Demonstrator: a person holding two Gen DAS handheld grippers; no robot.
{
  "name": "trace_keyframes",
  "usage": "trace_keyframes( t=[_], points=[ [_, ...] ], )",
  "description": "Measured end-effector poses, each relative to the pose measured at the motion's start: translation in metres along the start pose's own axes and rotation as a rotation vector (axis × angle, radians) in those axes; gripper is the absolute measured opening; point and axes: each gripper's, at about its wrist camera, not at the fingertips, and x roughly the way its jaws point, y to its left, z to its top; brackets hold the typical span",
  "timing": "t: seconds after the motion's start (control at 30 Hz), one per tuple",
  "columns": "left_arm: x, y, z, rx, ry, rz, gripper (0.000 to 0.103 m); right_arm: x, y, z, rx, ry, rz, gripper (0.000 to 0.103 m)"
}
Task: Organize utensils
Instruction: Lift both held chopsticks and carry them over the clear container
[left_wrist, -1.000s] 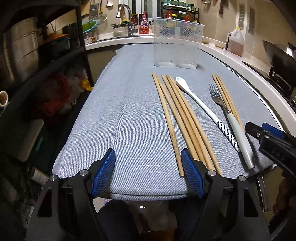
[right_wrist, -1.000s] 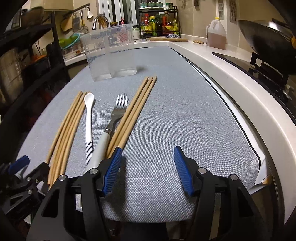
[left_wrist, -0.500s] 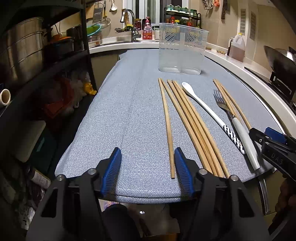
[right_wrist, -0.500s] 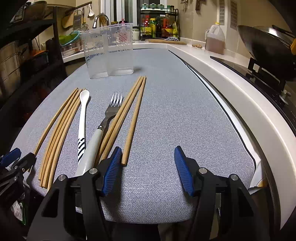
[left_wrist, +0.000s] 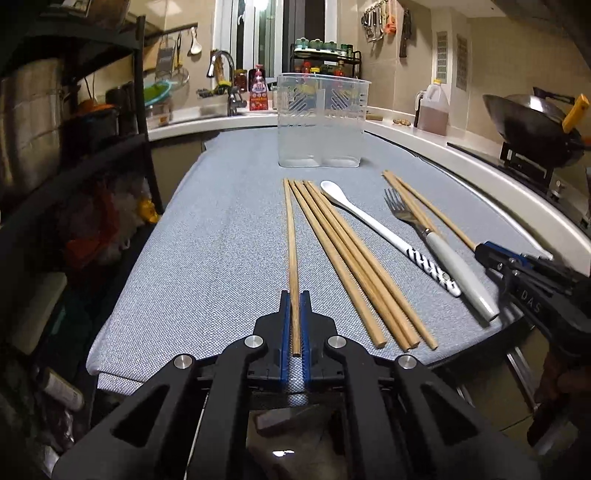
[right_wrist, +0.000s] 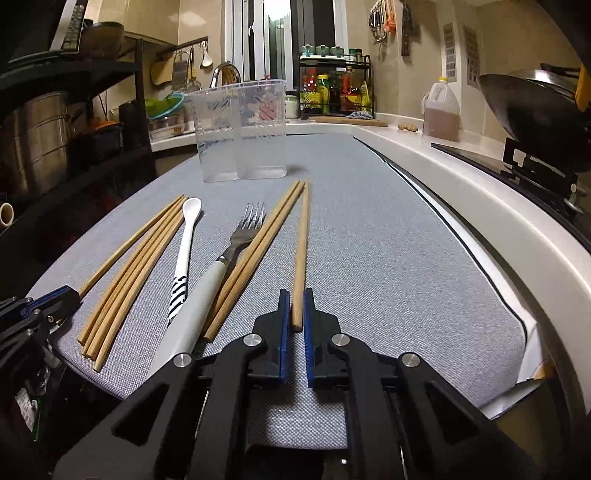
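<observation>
Left claw (left_wrist: 294, 301) clamped on leftmost chopstick (left_wrist: 290, 236), lying on tabletop (left_wrist: 221, 236). Right claw (right_wrist: 294, 301) clamped on rightmost chopstick (right_wrist: 301, 251). "DAS" readable on right claw body (left view only). Clear holder (right_wrist: 242, 129) upright, far end. Spice rack (right_wrist: 338, 86) labels unreadable.

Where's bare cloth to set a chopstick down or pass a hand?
Free: the cloth between the right-held chopstick and the counter edge; also left of the left-held chopstick. Crowded: the middle, with chopstick bundle, spoon and fork side by side.

Dim warm indoor light, fisheye-warped edges, sharp.
</observation>
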Motion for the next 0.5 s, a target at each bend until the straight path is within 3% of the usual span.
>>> trace_keyframes(
  t=[0.3,0.5],
  points=[
    [-0.043,-0.002,0.030,0.020,-0.120,-0.002,0.005,-0.044,-0.003,0.023,-0.026,-0.114,-0.022,0.007],
    [-0.057,0.006,0.060,-0.002,-0.147,-0.022,0.005,-0.061,-0.004,0.051,-0.025,-0.142,-0.012,0.007]
  ],
)
